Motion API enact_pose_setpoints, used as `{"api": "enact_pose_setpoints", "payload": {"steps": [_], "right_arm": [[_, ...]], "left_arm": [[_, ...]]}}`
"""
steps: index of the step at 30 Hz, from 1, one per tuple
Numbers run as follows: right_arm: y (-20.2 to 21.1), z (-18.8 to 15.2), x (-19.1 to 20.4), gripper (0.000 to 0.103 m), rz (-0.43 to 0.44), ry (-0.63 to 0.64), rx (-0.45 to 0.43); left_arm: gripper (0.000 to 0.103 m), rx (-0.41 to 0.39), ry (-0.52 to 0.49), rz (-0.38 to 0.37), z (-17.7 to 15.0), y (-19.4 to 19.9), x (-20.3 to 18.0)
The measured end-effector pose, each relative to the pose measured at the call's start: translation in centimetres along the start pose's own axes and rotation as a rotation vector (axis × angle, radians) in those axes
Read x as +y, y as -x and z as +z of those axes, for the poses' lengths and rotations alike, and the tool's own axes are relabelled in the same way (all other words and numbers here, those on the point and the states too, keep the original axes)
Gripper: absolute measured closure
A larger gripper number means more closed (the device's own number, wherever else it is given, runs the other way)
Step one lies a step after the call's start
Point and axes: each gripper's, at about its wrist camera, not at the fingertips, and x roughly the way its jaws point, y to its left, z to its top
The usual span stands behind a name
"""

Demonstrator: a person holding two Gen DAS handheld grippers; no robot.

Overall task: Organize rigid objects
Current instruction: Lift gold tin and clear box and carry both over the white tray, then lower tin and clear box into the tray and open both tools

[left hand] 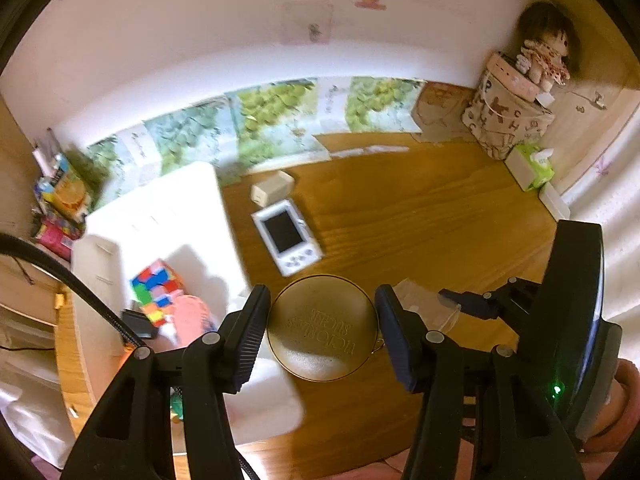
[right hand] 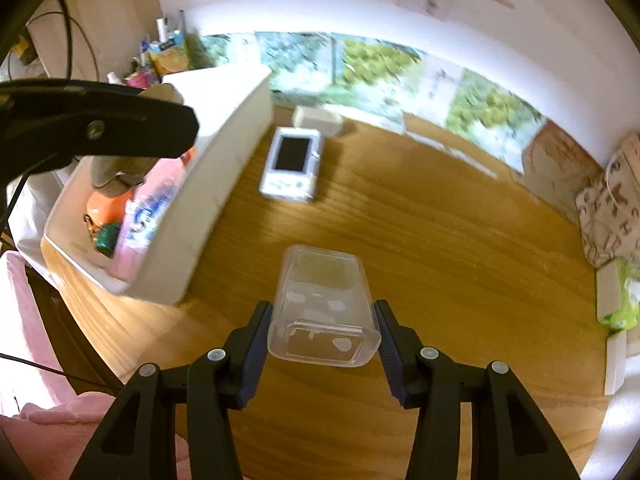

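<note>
My left gripper is shut on a round gold tin with embossed lettering, held above the wooden table. My right gripper is shut on a clear plastic box, also held off the table. A white bin stands on the left with colourful blocks and a pink item inside. In the right wrist view the bin shows an orange object and a pink bottle. A white handheld game console and a small white cube lie beside the bin.
A lettered fabric basket with a doll on top stands at the back right, with a green tissue box beside it. Snack packets crowd the far left. Posters lean along the wall. The left tool's black frame hangs over the bin.
</note>
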Motion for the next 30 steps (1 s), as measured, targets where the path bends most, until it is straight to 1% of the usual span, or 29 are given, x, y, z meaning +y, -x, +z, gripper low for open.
{"api": "enact_pose_setpoints", "payload": {"steps": [4,11,16,22,28,30], "right_arm": [[0.6,1.4,2.3,0.052,0.009,0.019,-0.033],[0.9,3.4,5.9,0.052,0.023,0.049,-0.077],[0.7,4.5,8.5,0.052,0.041,0.056,-0.104],[0.2,5.5,11.3,0.052,0.069,0.05,-0.13],[-0.5,6.4,13.5,0.052,0.117,0.056,-0.153],[-0.8,6.7,14.2,0.052,0.134,0.063,-0.157]], "left_arm": [[0.045,-0.024,0.004,0.032,-0.1,1.0,2.2],[0.045,-0.029,0.042,0.096,-0.9,1.7,6.5],[0.045,-0.009,0.091,0.15,-1.9,1.7,10.1],[0.045,0.02,0.164,0.208,-4.1,1.2,14.4],[0.045,0.052,0.243,0.221,-6.3,0.3,17.6],[0.045,0.054,0.259,0.21,-6.8,0.1,18.1]]}}
